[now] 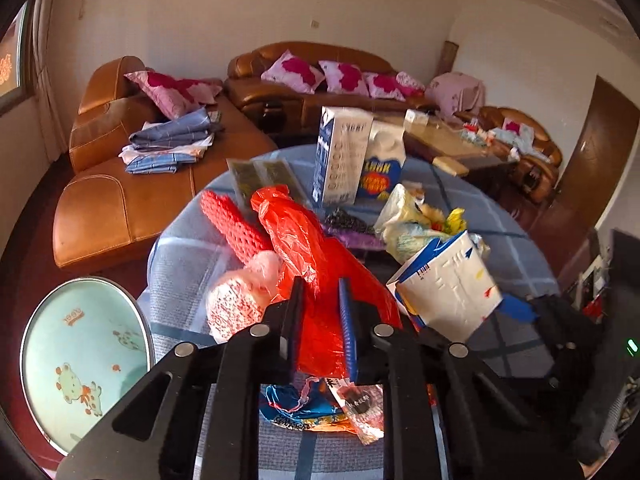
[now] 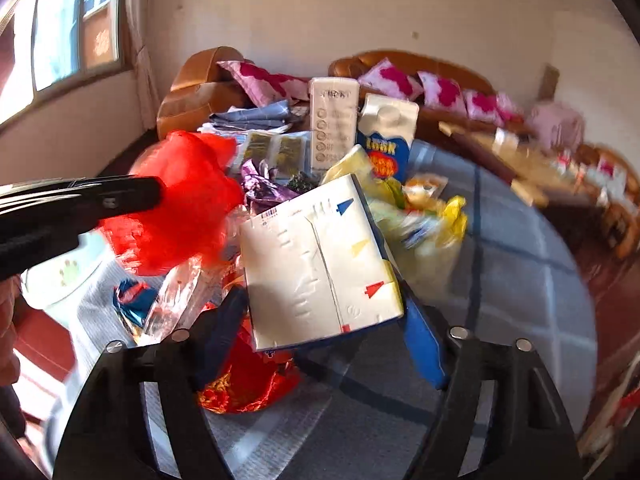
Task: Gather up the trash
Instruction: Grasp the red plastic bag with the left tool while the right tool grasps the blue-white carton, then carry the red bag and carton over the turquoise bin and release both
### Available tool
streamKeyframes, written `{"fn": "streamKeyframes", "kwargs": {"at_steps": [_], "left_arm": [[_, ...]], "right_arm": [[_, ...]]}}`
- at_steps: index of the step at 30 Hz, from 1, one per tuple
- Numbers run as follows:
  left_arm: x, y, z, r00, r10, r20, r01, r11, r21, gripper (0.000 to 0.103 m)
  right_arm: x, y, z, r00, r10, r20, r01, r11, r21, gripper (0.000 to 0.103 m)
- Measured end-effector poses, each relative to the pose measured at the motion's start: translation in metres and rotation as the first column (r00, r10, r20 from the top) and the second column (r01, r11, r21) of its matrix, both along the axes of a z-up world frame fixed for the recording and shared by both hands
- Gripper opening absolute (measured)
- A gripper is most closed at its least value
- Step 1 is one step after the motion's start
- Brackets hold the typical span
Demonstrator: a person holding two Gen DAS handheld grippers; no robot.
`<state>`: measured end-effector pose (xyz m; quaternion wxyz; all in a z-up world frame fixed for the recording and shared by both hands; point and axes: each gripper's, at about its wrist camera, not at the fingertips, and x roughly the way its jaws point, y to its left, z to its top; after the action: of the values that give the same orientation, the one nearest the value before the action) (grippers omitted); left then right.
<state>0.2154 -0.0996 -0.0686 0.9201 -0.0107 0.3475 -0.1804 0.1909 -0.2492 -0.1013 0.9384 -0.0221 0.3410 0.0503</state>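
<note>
Round desk (image 1: 516, 248) with blue-grey checked cloth carries a heap of trash, brown leather sofa (image 1: 132, 184) behind it, round stool with cartoon print (image 1: 80, 360) low at its left edge

Red plastic bag (image 1: 320, 280) lies across the middle of the heap, its lower part sits between the fingers of the left tool (image 1: 322, 312), which is clamped together on the bag; the right wrist view shows the same bag (image 2: 184, 200) bunched at the tip of that tool

White carton with coloured arrows (image 2: 320, 264) tilts on its side, bottom panel facing the right camera, between the two fingers of the right tool (image 2: 320, 344); fingers stand wide apart, blue right pad touching or just beside the carton's lower right corner, left finger (image 2: 220, 336) blurred, cannot tell if it presses

Tall blue-and-white milk box (image 1: 340, 156) upright at the far side, shorter gable-top carton (image 1: 384, 168) just beside it on the right

Yellow-white plastic bag (image 1: 412, 220) behind the tilted carton, red net sleeve (image 1: 232, 224) left of the red bag, pink-printed clear bag (image 1: 240, 300) below it, purple wrapper (image 2: 264, 188), blue foil wrapper (image 1: 296, 404) near the desk edge under the left tool
</note>
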Motion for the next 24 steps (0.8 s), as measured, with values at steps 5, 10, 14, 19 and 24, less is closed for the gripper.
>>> {"fn": "streamKeyframes", "kwargs": {"at_steps": [5, 10, 14, 19, 24], "left_arm": [[-0.017, 0.008, 0.017, 0.998, -0.006, 0.056, 0.007, 1.000, -0.013, 0.016], [-0.035, 0.023, 0.032, 0.995, 0.008, 0.101, -0.005, 0.999, -0.033, 0.016], [-0.049, 0.039, 0.034, 0.992, 0.041, 0.117, -0.037, 0.999, -0.032, 0.016], [-0.062, 0.056, 0.031, 0.993, 0.059, 0.098, -0.055, 0.998, -0.041, 0.016], [-0.079, 0.067, 0.033, 0.992, 0.070, 0.107, -0.066, 0.997, -0.045, 0.016]], "right_arm": [[-0.008, -0.013, 0.006, 0.999, -0.038, 0.003, 0.037, 0.996, 0.080, 0.073], [-0.032, -0.023, 0.032, 0.993, -0.091, 0.071, 0.078, 0.982, 0.171, 0.072], [-0.046, -0.021, 0.039, 0.988, -0.128, 0.086, 0.108, 0.972, 0.206, 0.072], [-0.059, -0.013, 0.050, 0.979, -0.161, 0.126, 0.132, 0.969, 0.206, 0.072], [-0.070, -0.009, 0.072, 0.962, -0.188, 0.196, 0.154, 0.972, 0.176, 0.072]]}}
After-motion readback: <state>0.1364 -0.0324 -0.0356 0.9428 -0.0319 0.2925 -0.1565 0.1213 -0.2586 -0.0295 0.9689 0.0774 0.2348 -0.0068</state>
